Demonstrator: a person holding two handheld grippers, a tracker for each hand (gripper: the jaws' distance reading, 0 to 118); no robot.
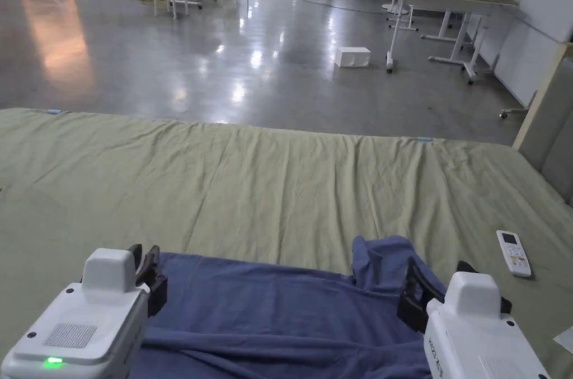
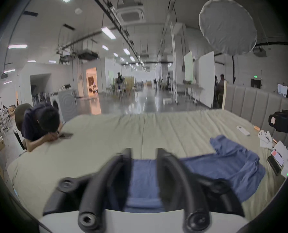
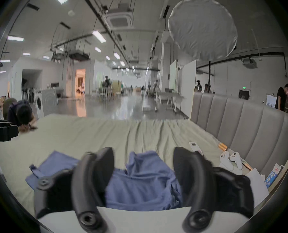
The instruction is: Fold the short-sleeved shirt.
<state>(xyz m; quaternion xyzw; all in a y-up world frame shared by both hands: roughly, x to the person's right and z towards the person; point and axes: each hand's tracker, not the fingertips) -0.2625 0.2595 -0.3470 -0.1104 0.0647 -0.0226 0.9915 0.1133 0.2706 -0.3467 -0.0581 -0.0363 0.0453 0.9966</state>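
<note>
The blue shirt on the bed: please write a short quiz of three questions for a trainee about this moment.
1. True or false: the blue shirt lies flat and fully folded on the green sheet.
2. Multiple choice: the white remote control lies A) on the shirt, B) on the sheet to the right of the shirt, C) on the floor.
3. Short answer: how do the jaws of the left gripper and the right gripper stand?

Key
1. False: it is rumpled, one sleeve bunched up.
2. B.
3. Both open, with shirt cloth seen between them.
</note>
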